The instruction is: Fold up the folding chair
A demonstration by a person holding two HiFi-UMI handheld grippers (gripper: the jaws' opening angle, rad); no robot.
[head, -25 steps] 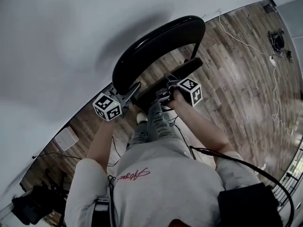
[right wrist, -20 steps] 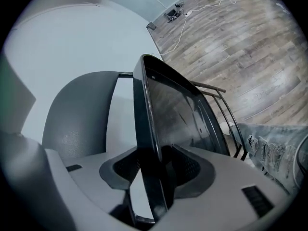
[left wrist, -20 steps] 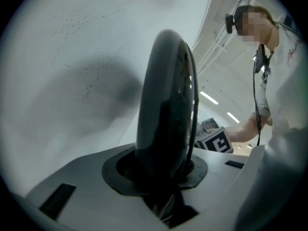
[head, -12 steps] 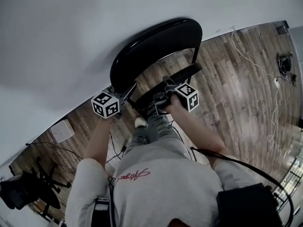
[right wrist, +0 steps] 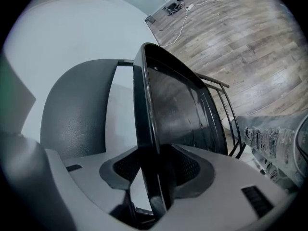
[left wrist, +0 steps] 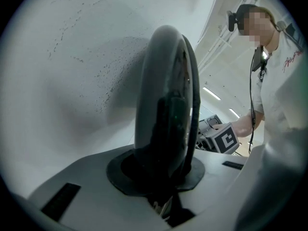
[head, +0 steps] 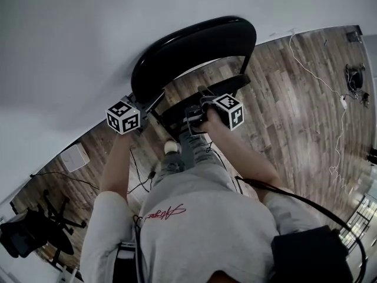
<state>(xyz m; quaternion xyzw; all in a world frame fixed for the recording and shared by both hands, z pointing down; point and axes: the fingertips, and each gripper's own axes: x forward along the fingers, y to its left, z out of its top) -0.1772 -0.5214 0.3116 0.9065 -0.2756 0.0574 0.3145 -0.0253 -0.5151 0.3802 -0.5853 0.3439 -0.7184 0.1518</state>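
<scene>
A black folding chair stands by a white wall, its curved backrest [head: 188, 52] above the seat [head: 219, 92]. My left gripper [head: 154, 102] is shut on the backrest's left edge, which fills the gap between the pads in the left gripper view [left wrist: 163, 95]. My right gripper [head: 199, 102] is shut on the seat's front rim. In the right gripper view the seat [right wrist: 178, 105] stands on edge between the pads, with the backrest [right wrist: 77, 114] behind it. The right gripper's marker cube [left wrist: 222, 139] shows past the backrest.
The white wall [head: 70, 40] lies right behind the chair. On the wood floor [head: 294, 99] there are a long white cable [head: 330, 58], a white box [head: 75, 157] by the wall and a black office chair [head: 29, 234]. My leg in jeans [right wrist: 274, 143] is beside the seat.
Both grippers have shifted left in the head view, and the chair has moved with them. The backrest sits higher and nearer the wall than a second ago.
</scene>
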